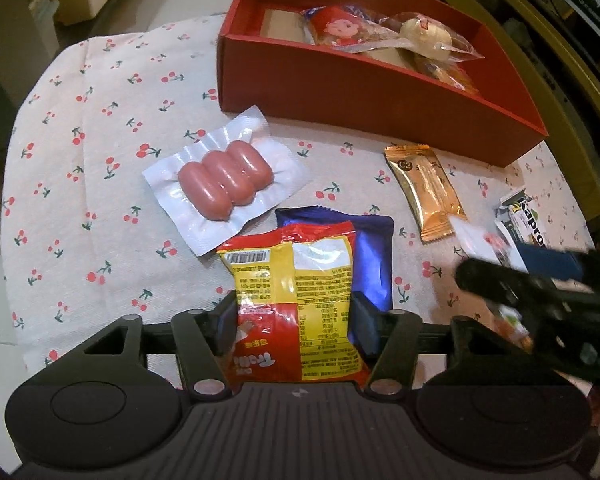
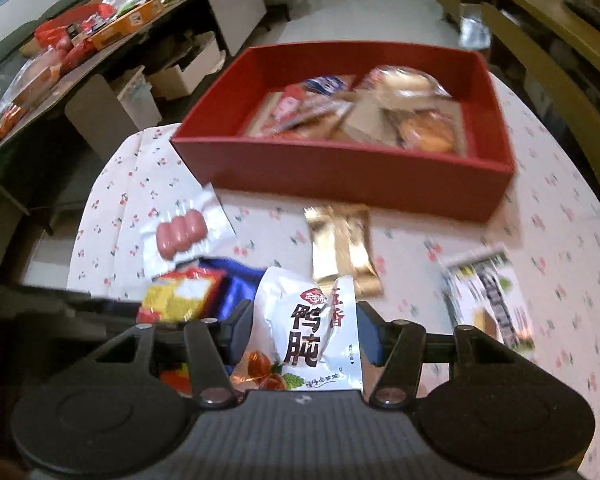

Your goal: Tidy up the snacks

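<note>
My left gripper [image 1: 296, 312] is shut on a red and yellow snack packet [image 1: 296, 280], which narrows where the pads meet it. The packet overlaps a blue packet [image 1: 374, 256] on the cloth. My right gripper [image 2: 303, 320] is shut on a white packet [image 2: 308, 320] printed with large dark characters and holds it above the table. From the left wrist view the right gripper [image 1: 516, 276] shows blurred at the right. A red box [image 1: 360, 92] [image 2: 340, 172] behind holds several wrapped snacks. A vacuum pack of sausages [image 1: 224, 178] and a gold bar wrapper [image 1: 428, 192] lie in front of it.
A green and white packet [image 2: 488, 292] lies on the cherry-print cloth [image 1: 100, 140] at the right. The cloth's edge drops off at the left. A dark side table [image 2: 100, 32] piled with snacks stands far left, wooden furniture [image 2: 560, 60] on the right.
</note>
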`<state>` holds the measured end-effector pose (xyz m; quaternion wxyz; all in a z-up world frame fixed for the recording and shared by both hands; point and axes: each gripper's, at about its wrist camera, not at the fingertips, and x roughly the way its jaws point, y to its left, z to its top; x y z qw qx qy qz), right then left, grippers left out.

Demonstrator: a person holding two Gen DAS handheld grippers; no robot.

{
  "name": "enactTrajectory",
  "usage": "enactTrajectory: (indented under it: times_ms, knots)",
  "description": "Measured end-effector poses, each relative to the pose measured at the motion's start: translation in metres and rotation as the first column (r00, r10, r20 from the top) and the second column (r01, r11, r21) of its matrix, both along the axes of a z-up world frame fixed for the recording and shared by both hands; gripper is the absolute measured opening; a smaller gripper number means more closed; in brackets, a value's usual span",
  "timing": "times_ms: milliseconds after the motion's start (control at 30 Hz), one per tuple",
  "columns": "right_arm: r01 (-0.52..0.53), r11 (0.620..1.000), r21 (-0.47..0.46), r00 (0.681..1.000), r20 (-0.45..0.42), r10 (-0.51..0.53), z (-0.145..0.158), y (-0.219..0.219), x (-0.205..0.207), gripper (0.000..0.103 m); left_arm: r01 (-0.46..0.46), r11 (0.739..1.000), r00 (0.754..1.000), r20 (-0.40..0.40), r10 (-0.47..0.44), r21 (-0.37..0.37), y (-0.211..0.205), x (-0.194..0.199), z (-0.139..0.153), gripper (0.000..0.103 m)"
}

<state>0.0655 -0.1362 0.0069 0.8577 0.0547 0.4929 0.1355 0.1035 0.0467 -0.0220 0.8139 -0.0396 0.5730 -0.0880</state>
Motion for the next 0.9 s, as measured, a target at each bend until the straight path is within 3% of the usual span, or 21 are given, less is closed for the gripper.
enactTrajectory:
  times_ms: [167,233,367,900]
  knots:
    - [0.018,1.000,0.025,1.000,0.004,-0.018,0.002,-0.013,-0.011,0.068,-0.003,0.999,1.000,0.027,0.002,0.032,-0.009,-0.002,-0.002,0.077]
    - [0.012,0.999,0.031,1.000,0.007,-0.012,0.002,-0.014,-0.010,0.068,-0.013,0.999,0.999,0.030,0.012,0.034,-0.010,-0.003,-0.002,0.075]
    - [-0.001,0.999,0.037,1.000,0.020,0.000,0.005,-0.016,-0.009,0.068,-0.025,0.999,0.999,0.047,0.023,0.028,-0.012,-0.008,0.002,0.060]
    - [0.004,1.000,0.014,0.999,0.037,-0.004,0.005,-0.021,-0.006,0.068,-0.005,0.998,0.995,0.100,0.012,-0.063,-0.023,-0.009,0.029,0.060]
